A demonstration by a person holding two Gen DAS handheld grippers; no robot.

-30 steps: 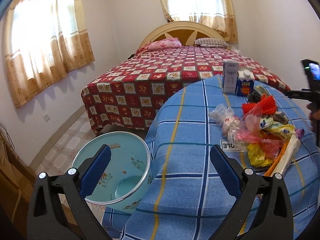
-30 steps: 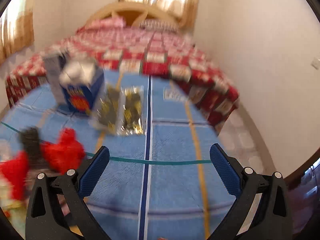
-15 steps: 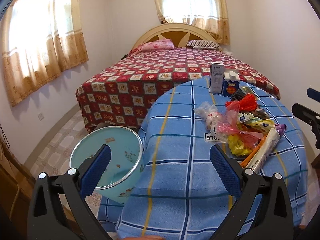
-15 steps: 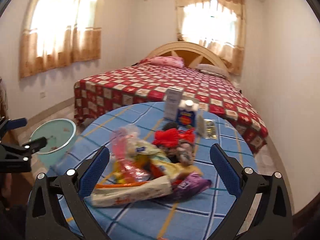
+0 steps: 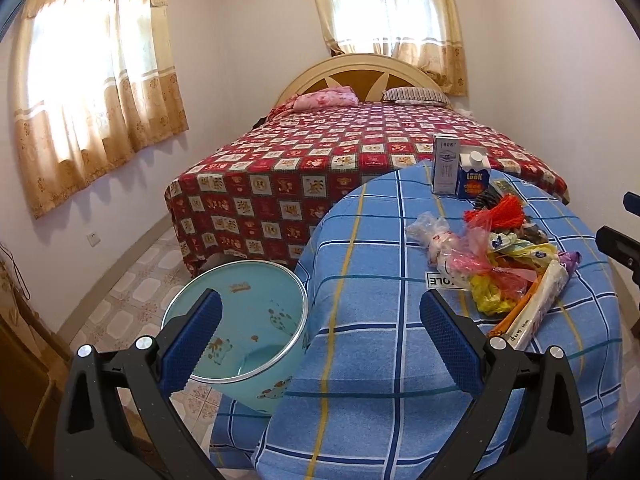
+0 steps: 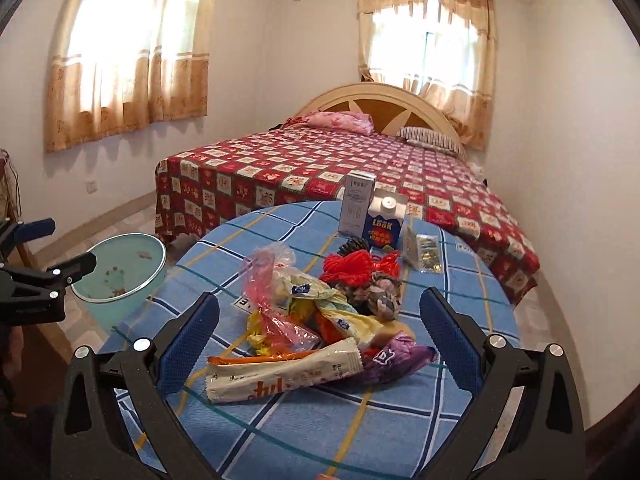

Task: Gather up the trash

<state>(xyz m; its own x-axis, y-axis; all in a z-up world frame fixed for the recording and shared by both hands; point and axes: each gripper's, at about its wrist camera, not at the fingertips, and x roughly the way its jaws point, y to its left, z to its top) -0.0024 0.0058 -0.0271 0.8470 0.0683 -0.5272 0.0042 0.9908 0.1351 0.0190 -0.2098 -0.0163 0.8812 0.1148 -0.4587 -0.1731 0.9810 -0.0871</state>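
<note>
A pile of trash (image 6: pixel 320 312) lies on the round table with the blue plaid cloth (image 6: pixel 320 420): plastic bags, a long white wrapper (image 6: pixel 280 376), a purple wrapper, red yarn (image 6: pixel 352 266). It also shows in the left wrist view (image 5: pixel 496 264). Two cartons (image 6: pixel 370 212) stand at the table's far side. A light blue bin (image 5: pixel 240 332) stands on the floor left of the table. My left gripper (image 5: pixel 320 344) is open and empty, between bin and table. My right gripper (image 6: pixel 320 344) is open and empty, just in front of the pile.
A bed with a red patterned cover (image 5: pixel 340 152) stands beyond the table. A clear packet (image 6: pixel 424 254) lies right of the cartons. The tiled floor (image 5: pixel 132 280) runs left of the bed. White walls close in on the right.
Both grippers have drawn back from the table, so more of it shows. The right view swung left from the cartons to face the trash pile. Both stayed open.
</note>
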